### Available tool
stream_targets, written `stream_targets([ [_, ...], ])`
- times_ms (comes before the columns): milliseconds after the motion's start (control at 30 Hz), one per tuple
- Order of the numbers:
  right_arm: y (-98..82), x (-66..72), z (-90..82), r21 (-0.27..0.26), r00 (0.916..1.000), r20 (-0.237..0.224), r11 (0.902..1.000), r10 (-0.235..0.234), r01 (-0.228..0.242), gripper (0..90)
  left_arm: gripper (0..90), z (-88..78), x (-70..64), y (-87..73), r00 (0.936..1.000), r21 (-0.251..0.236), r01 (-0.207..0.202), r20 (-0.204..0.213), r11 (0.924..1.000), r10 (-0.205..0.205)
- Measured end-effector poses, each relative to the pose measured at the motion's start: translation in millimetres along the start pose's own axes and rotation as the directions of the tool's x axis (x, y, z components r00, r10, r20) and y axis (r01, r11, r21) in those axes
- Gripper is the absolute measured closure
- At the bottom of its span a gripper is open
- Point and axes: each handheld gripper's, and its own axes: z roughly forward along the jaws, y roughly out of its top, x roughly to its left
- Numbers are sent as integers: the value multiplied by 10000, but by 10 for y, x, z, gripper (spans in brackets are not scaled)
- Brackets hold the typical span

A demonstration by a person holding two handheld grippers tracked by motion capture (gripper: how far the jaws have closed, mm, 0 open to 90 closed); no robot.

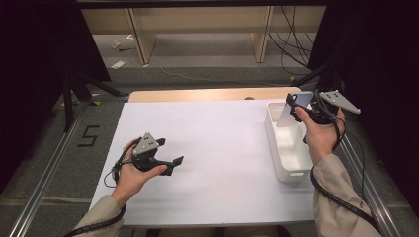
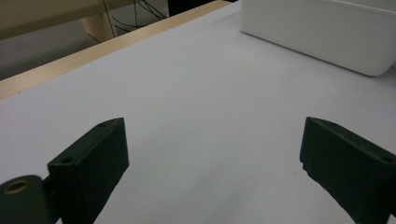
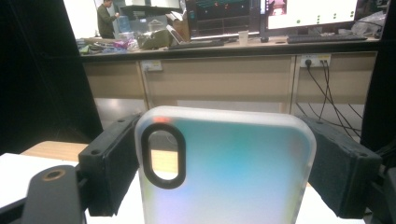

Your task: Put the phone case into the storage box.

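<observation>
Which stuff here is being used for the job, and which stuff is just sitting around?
Being used:
- phone case, clamped in the right gripper
- white bin, right under the case
- left gripper, open and waiting over the table

Just sitting around:
- cables on the floor
- scraps on the floor
- desk with screens, far off

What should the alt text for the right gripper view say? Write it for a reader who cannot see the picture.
The right tongs clamp a translucent, iridescent plastic phone case by its two long edges, its black-rimmed oval camera cutout at upper left. Behind it stand a beige counter with cabinets and lit monitors.
</observation>
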Motion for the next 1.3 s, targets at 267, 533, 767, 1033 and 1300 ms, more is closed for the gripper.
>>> stream_targets([
  [267, -10, 5, 36, 50, 10000, -17, 10000, -25, 25, 185, 71, 2, 3, -4, 10000, 3, -15, 0, 10000, 15],
  [533, -17, -8, 58, 94, 10000, -22, 10000, -3, 3, 185, 72, 6, 2, -6, 10000, 16, -4, 3, 10000, 4],
  [767, -15, -7, 92, 150, 10000, -32, 9999, -7, 8, 185, 72, 4, 5, -7, 10000, 3, -9, 10, 10000, 9],
  [1033, -2, -4, 140, 212, 10000, -26, 9998, 3, -2, 185, 73, 5, 4, -7, 10000, 9, -12, 13, 10000, 12],
  [1300, 0, -15, 170, 275, 10000, 30, 9996, -9, 8, 185, 72, 3, 7, -6, 10000, 3, -23, 0, 10000, 23],
])
